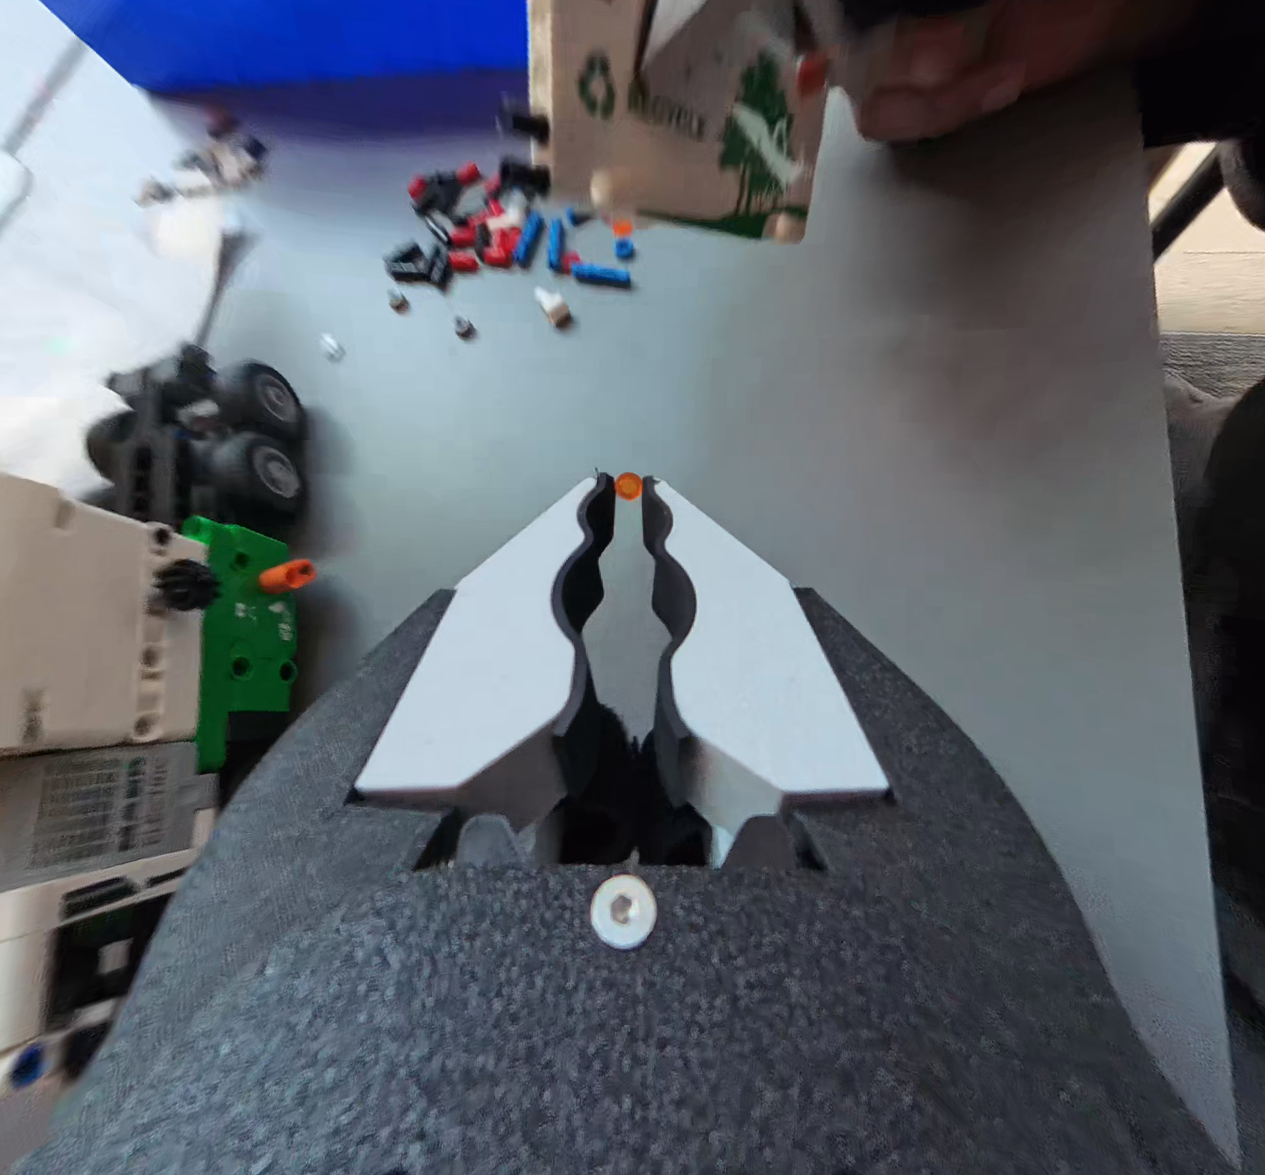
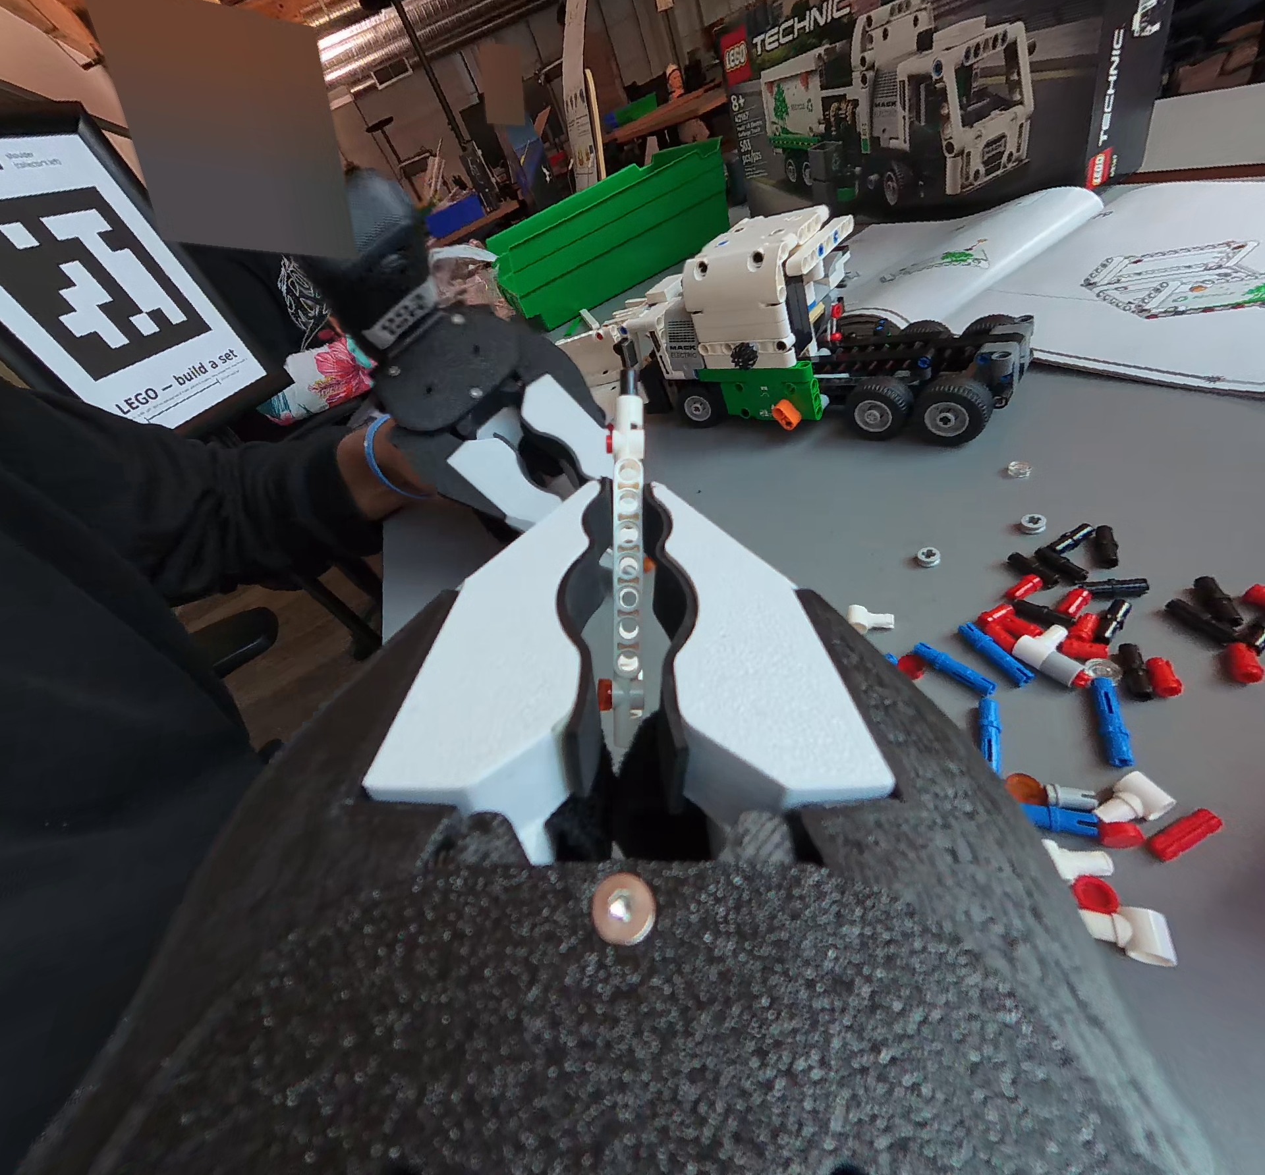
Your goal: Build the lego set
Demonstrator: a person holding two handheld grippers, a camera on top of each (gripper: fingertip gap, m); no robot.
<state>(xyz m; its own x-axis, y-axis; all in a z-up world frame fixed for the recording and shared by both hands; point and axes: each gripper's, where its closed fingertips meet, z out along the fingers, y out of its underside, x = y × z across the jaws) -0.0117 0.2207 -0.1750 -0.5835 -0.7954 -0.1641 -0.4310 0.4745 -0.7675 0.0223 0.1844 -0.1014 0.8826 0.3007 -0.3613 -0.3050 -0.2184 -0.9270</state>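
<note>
Two grippers with rough black foam bodies and smooth white fingers work over the grey table [image 2: 855, 512]. The left gripper [image 1: 628, 486] pinches a tiny round translucent orange stud [image 1: 628, 486] at its narrowly parted tips, while the right gripper [image 2: 628, 492] clamps a long white holed beam [image 2: 628, 567] upright near the toy truck [image 2: 821, 348] and scattered pins [image 2: 1068, 649].

A workshop-like hall. Exposed silver ceiling ducts [image 2: 383, 40] hang over distant long workbenches [image 2: 657, 116]. Stacked green plastic bins [image 2: 616, 232] stand nearby.
</note>
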